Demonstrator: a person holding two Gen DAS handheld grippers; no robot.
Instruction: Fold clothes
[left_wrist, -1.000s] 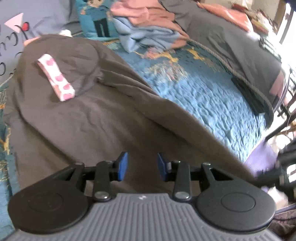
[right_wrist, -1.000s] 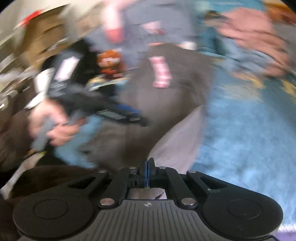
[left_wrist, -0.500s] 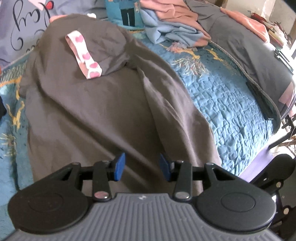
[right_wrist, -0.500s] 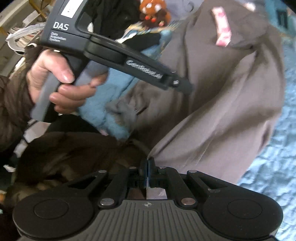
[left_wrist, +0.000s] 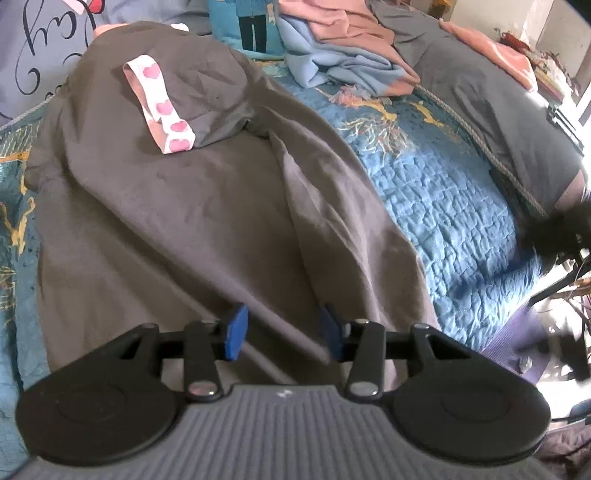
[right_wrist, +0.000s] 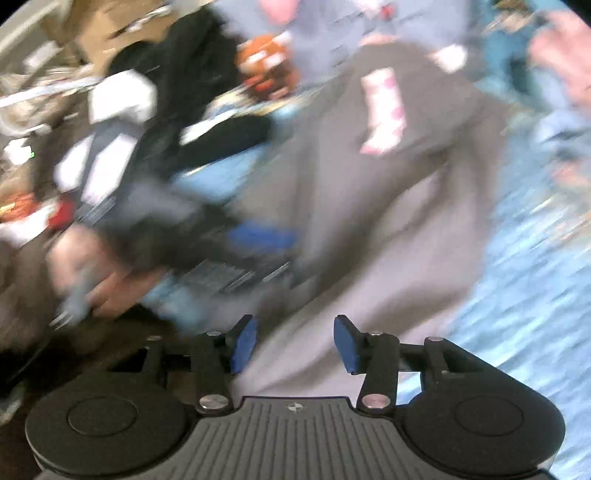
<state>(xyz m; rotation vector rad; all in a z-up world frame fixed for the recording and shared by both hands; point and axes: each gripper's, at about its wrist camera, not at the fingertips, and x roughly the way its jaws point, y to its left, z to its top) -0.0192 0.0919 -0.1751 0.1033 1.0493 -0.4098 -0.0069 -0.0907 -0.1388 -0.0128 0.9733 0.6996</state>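
A dark grey garment (left_wrist: 177, 221) lies spread on the blue quilted bedspread (left_wrist: 443, 206), with a white strip printed with pink hearts (left_wrist: 159, 107) near its top. My left gripper (left_wrist: 282, 330) hovers open over the garment's near hem, nothing between its blue pads. The right wrist view is blurred by motion. There my right gripper (right_wrist: 293, 341) stands open above the grey garment (right_wrist: 369, 229), holding nothing. The left gripper (right_wrist: 255, 236) and the hand holding it (right_wrist: 92, 273) show at the left of that view.
A pile of light blue and pink clothes (left_wrist: 343, 48) lies at the head of the bed beside printed pillows (left_wrist: 33, 48). A dark grey blanket (left_wrist: 491, 99) covers the right side. The bed's edge drops off at the right near a purple mat (left_wrist: 517, 339).
My right gripper has opened and let go of the grey garment's edge, and it is moving fast. My left gripper stayed open and shifted slightly over the garment.
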